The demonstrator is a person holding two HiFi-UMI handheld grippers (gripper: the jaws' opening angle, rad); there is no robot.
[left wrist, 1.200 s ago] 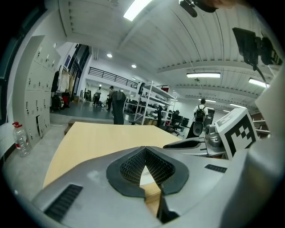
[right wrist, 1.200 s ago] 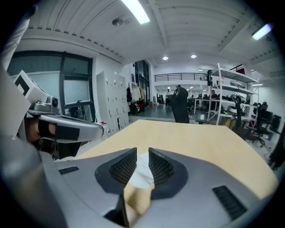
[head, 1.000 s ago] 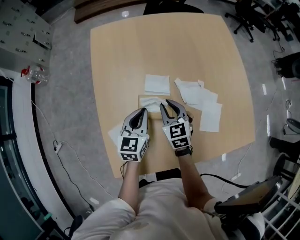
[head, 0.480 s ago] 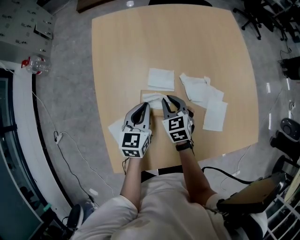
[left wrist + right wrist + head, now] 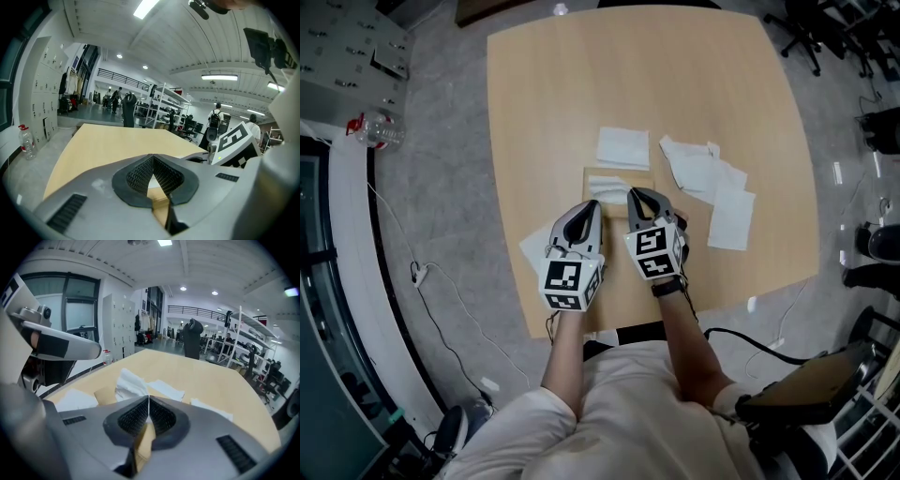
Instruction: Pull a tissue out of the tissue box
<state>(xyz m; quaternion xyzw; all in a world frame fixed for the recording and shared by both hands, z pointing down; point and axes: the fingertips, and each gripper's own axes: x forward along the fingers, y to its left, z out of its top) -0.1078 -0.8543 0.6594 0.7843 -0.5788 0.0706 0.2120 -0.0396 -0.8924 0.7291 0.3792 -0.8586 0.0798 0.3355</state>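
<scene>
In the head view the brown tissue box [image 5: 643,178] lies near the middle of the wooden table, and a crumpled white tissue [image 5: 605,185] sticks out of its top. My left gripper [image 5: 592,205] is shut at the box's near left corner, with nothing visible between its jaws. My right gripper [image 5: 634,194] is shut over the near edge of the box, just right of the tissue. The right gripper view shows the tissue [image 5: 130,382] standing up from the box [image 5: 105,394] just beyond and left of the closed fingertips [image 5: 148,398].
Several loose tissues lie flat around the box: one beyond it [image 5: 623,147], two to the right [image 5: 698,173] [image 5: 731,217], one to the near left [image 5: 534,251]. The table's near edge [image 5: 609,323] is just behind my grippers. Office chairs stand at the far right.
Both grippers have stayed shut side by side at the near side of the box. The head view has shifted slightly; nothing was taken hold of or let go.
</scene>
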